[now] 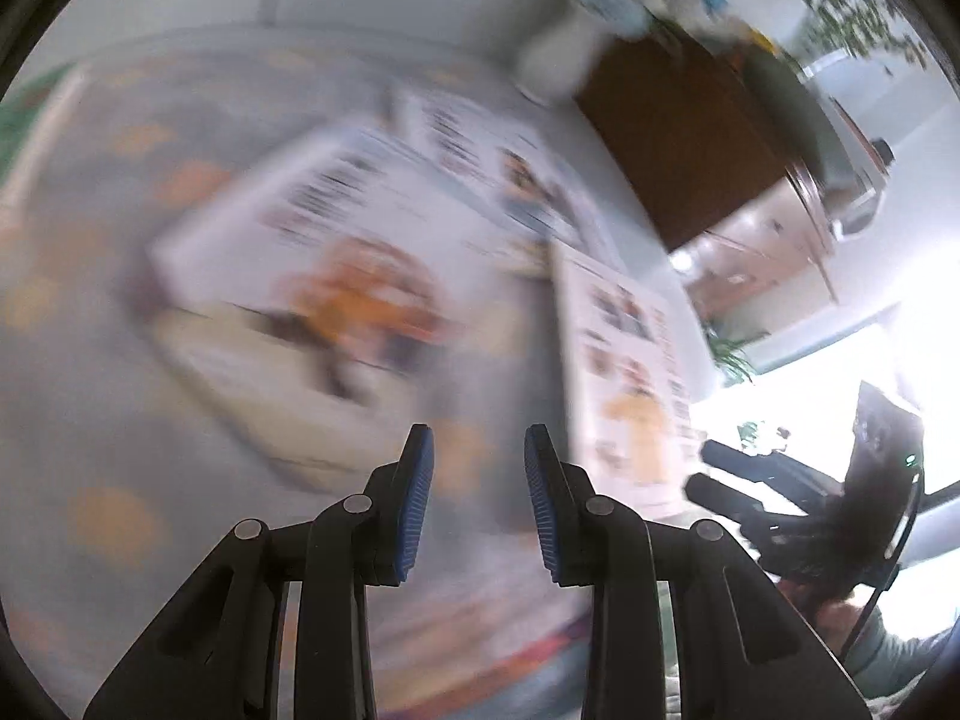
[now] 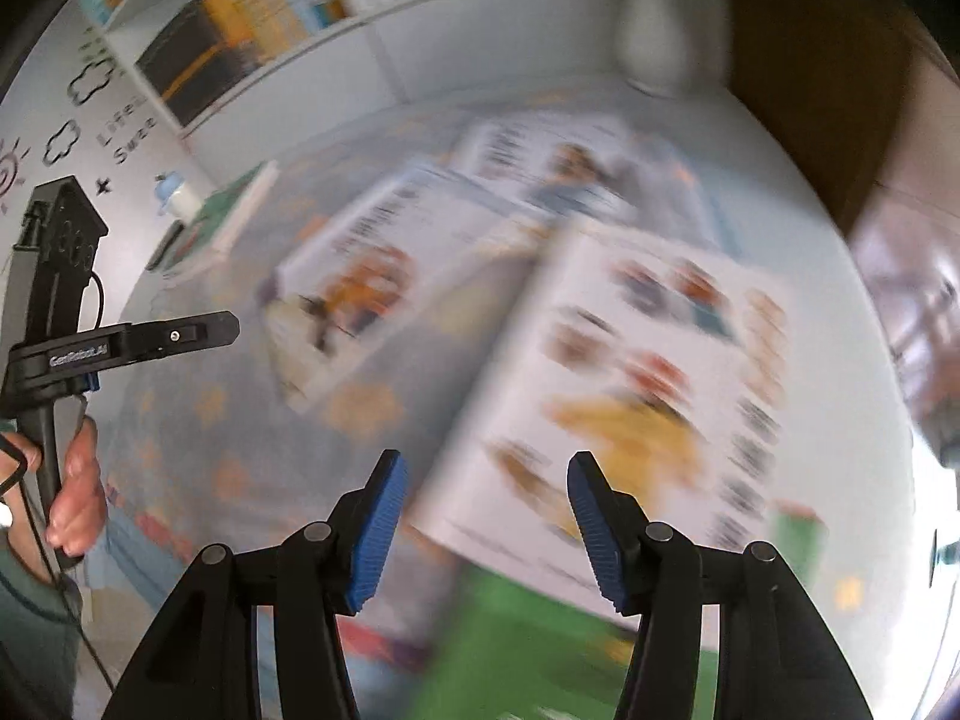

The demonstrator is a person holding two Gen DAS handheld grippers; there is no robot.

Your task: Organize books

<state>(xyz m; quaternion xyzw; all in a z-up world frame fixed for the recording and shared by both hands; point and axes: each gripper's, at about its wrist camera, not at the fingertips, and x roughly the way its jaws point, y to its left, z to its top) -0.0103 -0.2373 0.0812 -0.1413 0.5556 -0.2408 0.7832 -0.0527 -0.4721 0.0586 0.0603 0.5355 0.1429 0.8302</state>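
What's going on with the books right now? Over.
Left gripper open, empty. Right gripper open, empty. Three picture books loose on the table, overlapping, blurred. Nothing blocking.

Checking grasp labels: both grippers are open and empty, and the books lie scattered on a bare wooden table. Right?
Not quite. Both the left gripper and the right gripper are open and empty, and the books lie scattered, but on a light patterned cloth, as the left wrist view shows.

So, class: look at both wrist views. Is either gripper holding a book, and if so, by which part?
Nothing is held. The left gripper and right gripper are both open, empty between their pads, above the scattered books.
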